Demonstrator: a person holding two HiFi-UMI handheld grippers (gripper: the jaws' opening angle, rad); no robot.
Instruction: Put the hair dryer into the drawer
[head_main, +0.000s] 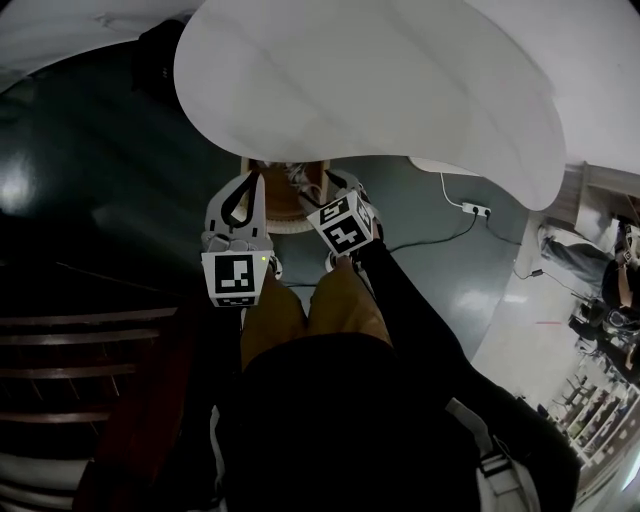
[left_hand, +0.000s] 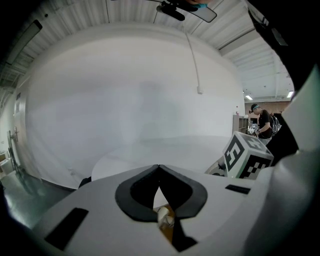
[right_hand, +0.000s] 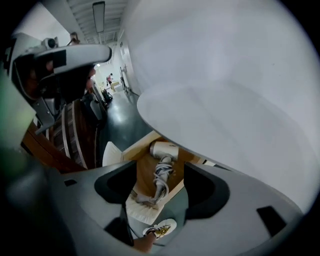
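Observation:
The white hair dryer (right_hand: 163, 150) lies inside the open wooden drawer (right_hand: 143, 172) under the table, its cord wound round the handle. In the head view only a bit of the hair dryer (head_main: 295, 178) shows in the drawer (head_main: 285, 207). My right gripper (right_hand: 160, 168) hangs above the drawer, open and holding nothing; the dryer shows through the gap. From above, the right gripper (head_main: 335, 188) is over the drawer's right side. My left gripper (left_hand: 159, 167) is shut, its tips touching with nothing between them. This left gripper (head_main: 257, 185) hovers by the drawer's left edge.
A white round table top (head_main: 380, 80) overhangs the drawer. A power strip (head_main: 475, 210) with its cable lies on the dark floor at right. Dark wooden steps (head_main: 90, 340) are at left. My legs and a shoe (right_hand: 160, 230) are just below the drawer.

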